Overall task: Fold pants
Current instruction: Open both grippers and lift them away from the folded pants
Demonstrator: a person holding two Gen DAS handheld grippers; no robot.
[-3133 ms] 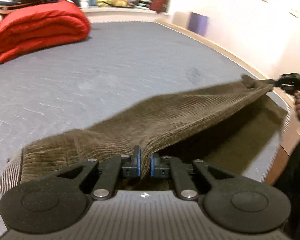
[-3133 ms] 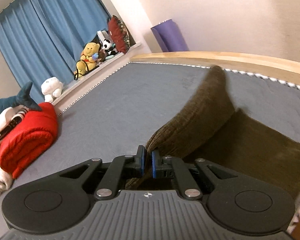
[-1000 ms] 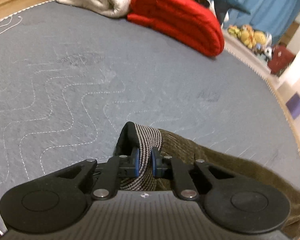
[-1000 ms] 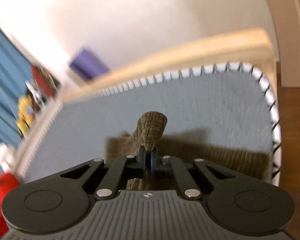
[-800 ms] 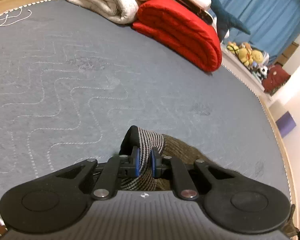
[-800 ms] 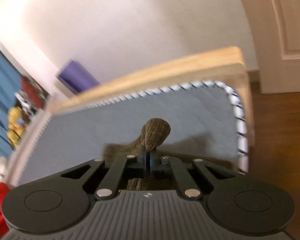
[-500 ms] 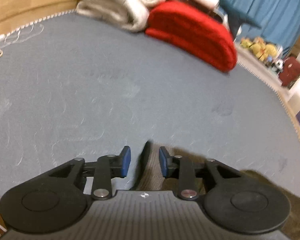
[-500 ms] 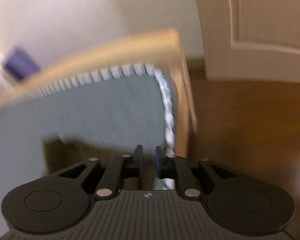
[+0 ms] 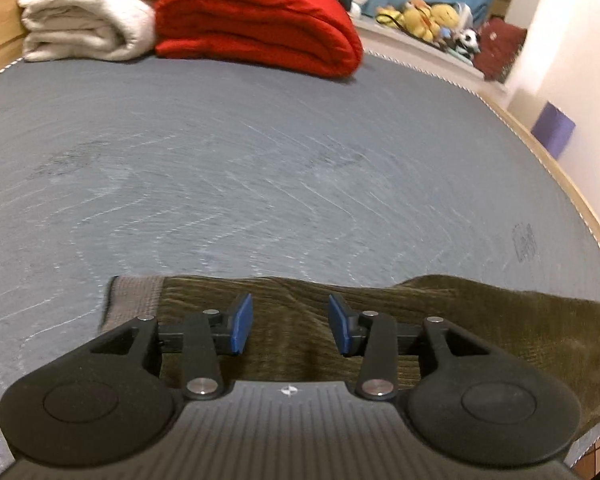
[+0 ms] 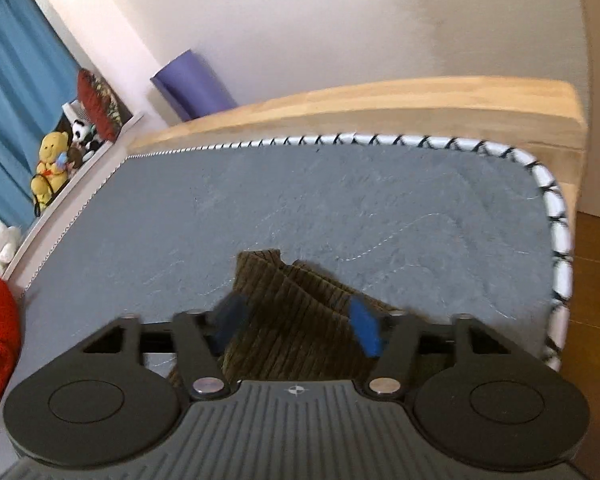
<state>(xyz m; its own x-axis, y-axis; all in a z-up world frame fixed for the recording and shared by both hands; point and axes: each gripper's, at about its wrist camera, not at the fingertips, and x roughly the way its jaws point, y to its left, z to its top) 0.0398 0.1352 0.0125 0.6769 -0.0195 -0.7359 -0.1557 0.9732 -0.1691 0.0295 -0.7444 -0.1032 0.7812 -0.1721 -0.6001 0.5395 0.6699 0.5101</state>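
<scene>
The pants (image 9: 480, 320) lie flat along the near edge of the bed (image 9: 260, 168), brown corduroy with the striped waistband (image 9: 134, 300) at the left end. The left tool (image 9: 290, 326) hangs over the waist end with its jaws apart; they have just been opening, and the cloth lies below them, not pinched. At the other end, the right tool (image 10: 296, 326) has also just been opening and stands wide, the leg ends (image 10: 284, 296) stacked in layers beneath it and free of the pads. By my reading, 1 lengthwise fold is laid and released; at least 1 more fold across the length is probably left.

Room: the grey mattress is bare beyond the pants, with a white blanket (image 9: 80, 12) and a red blanket (image 9: 260, 20) well apart at the far side. On the right, the piped corner (image 10: 556, 216) and wooden frame (image 10: 420, 100) are near the leg ends, so there is little spare room that way.
</scene>
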